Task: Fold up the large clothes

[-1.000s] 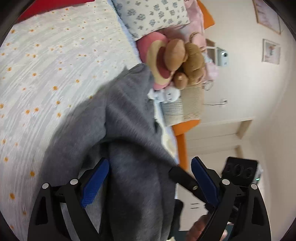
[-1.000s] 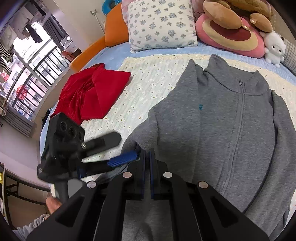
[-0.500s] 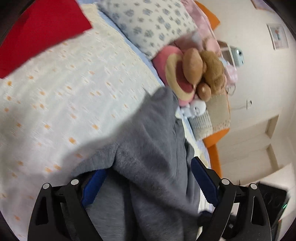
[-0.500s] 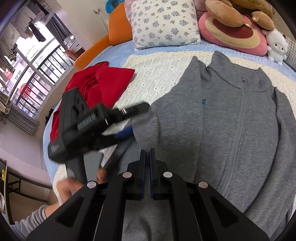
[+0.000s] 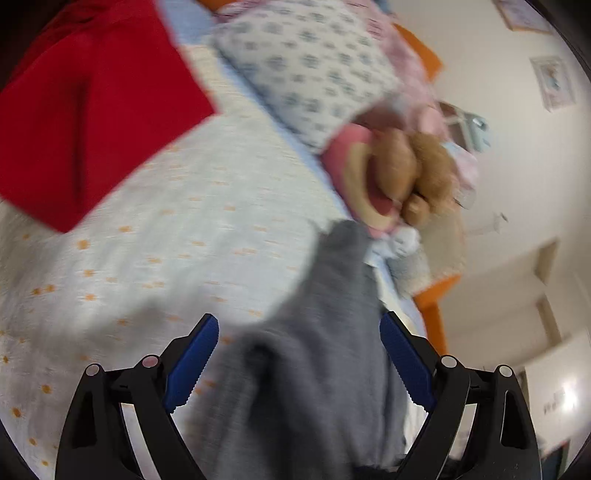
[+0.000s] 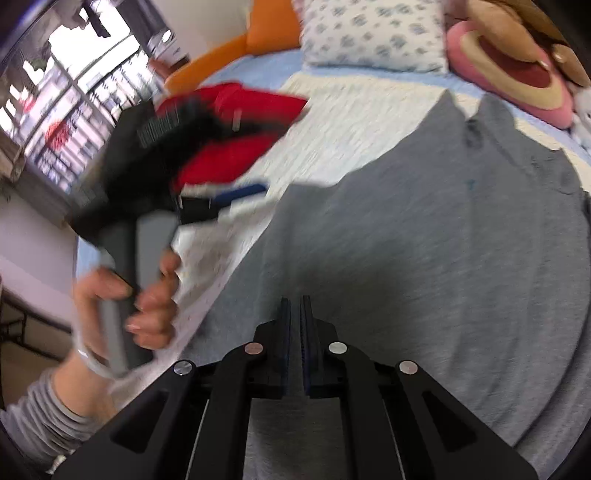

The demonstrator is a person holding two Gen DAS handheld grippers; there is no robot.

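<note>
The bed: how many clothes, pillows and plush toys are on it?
Clothes: 2, the grey zip jacket and the red garment
Pillows: 1, the floral pillow
Plush toys: 3, pink, brown, white
Total: 6

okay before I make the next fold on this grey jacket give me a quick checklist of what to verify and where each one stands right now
1. Right gripper shut on the grey jacket: fingers closed, cloth between them cannot tell.
2. Left gripper ready: open, grey cloth lies between its fingers, not clamped; not ok.
3. Jacket body flat on the bedspread: ok.
4. Red garment apart from the jacket: ok.
5. Pillow and plush toys beyond the collar: ok.
6. Sharp view: both blurred; not ok.
</note>
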